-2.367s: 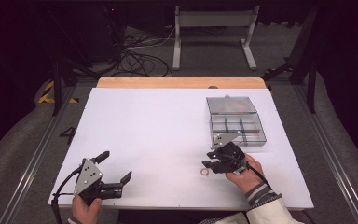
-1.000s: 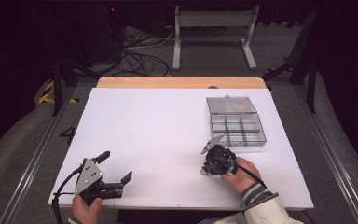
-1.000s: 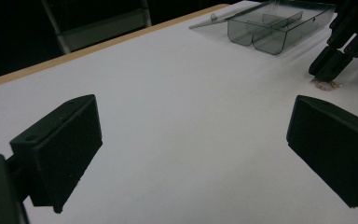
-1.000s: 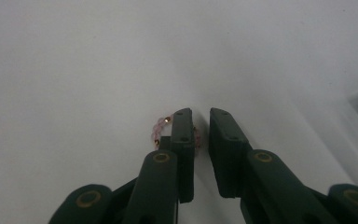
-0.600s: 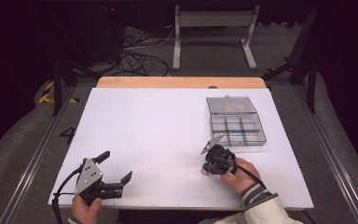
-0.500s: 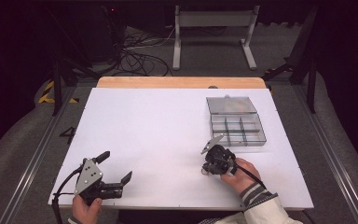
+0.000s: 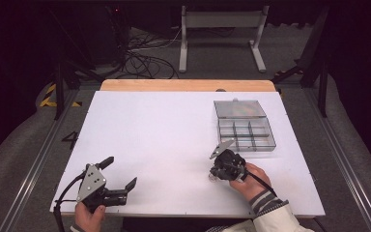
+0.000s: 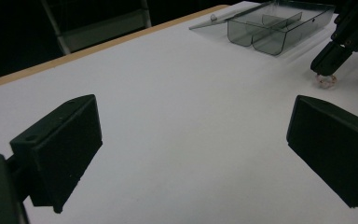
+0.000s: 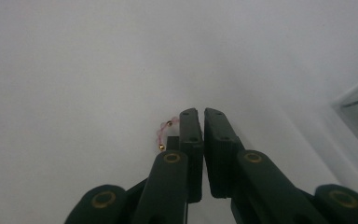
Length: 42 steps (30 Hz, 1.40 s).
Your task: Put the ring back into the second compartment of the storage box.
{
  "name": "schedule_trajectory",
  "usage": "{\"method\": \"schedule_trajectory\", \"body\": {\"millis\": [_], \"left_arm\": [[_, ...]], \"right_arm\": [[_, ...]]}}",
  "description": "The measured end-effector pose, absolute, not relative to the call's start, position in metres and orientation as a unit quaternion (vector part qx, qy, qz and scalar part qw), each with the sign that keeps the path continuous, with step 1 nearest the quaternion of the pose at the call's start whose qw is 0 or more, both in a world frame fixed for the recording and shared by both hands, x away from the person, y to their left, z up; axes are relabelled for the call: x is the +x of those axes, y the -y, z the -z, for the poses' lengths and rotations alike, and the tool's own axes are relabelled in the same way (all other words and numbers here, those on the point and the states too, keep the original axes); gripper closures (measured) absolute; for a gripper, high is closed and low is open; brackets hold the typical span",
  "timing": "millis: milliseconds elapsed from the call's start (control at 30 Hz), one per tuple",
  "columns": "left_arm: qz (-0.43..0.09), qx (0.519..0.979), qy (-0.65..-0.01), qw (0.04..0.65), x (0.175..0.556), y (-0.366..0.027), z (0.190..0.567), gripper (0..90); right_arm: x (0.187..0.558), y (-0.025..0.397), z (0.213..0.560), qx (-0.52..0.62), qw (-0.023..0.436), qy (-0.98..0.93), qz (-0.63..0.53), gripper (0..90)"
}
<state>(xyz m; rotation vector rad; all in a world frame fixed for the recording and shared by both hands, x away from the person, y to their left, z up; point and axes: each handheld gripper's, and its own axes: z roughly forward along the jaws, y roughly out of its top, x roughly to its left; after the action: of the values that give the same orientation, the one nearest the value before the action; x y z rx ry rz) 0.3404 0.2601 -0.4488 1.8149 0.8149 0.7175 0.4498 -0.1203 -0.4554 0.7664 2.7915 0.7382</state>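
Step in hand, by my reading: picking up the bead bracelet from the white tabletop. Right claw is tipped down, jaws nearly together; the bracelet lies at their left side, and a grip cannot be confirmed. It is a small loop of pale pink and gold beads. Left claw rests with jaws wide apart. Next move likely: lift toward the clear plastic compartment box, lid open.

The table is covered in smooth matt white, with a bare wood strip along its far edge; the compartment box is made of clear, glossy smoke-grey plastic. The bracelet is strung with pale pink beads and small shiny gold ones; matt black plastic is seen on the right gripper.
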Motion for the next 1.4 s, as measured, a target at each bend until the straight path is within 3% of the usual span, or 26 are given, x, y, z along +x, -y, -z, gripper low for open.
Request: {"method": "schedule_trajectory", "body": {"millis": [1400], "left_arm": [[-0.296, 0.747, -0.337, 0.491, 0.341, -0.260, 0.449, 3.8]], "right_arm": [[0.436, 0.145, 0.411, 0.250, 0.150, -0.891, -0.349, 86.6]]}}
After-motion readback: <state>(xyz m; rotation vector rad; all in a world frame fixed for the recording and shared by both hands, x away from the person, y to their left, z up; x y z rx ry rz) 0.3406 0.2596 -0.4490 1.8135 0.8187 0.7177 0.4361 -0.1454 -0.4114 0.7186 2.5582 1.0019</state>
